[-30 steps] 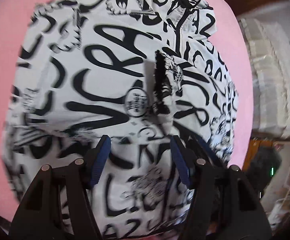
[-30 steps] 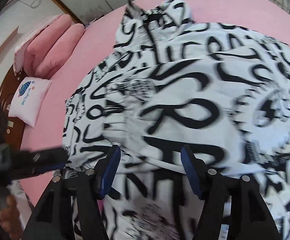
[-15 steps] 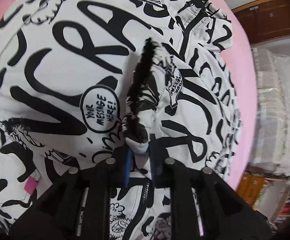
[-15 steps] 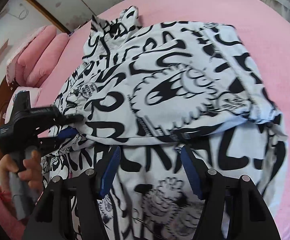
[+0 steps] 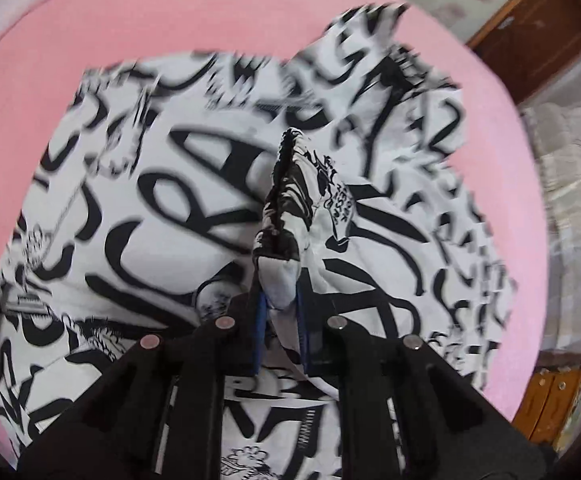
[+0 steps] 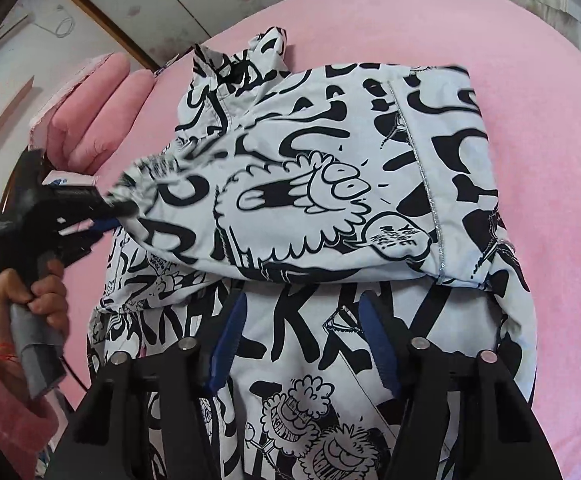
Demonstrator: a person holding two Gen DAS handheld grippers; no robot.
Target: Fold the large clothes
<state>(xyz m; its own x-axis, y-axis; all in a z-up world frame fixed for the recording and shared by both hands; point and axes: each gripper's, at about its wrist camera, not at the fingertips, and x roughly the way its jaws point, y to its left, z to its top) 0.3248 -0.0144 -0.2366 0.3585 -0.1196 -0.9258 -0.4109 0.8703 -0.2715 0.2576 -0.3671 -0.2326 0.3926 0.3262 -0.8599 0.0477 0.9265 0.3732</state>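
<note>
The black-and-white printed jacket [image 6: 314,200] lies on the pink bed [image 6: 490,40], 1 sleeve folded across it. The left claw [image 5: 280,312] pinches that sleeve's cuff; the right claw [image 6: 302,344], half open and closing, holds nothing. Next, I judge: lay the cuff flat.

Soft, even daylight fills both wrist views, leaving the pink bed [image 5: 218,12] bright and almost without glare. In the left view the black-and-white garment [image 5: 194,184] smears with motion blur toward its far edge, while the cloth nearest the lens stays fairly crisp. The right view is sharper; faint shadow sits under the garment's folded flap [image 6: 330,184]. Fisheye distortion bends both frames, whose corners fall to black.
</note>
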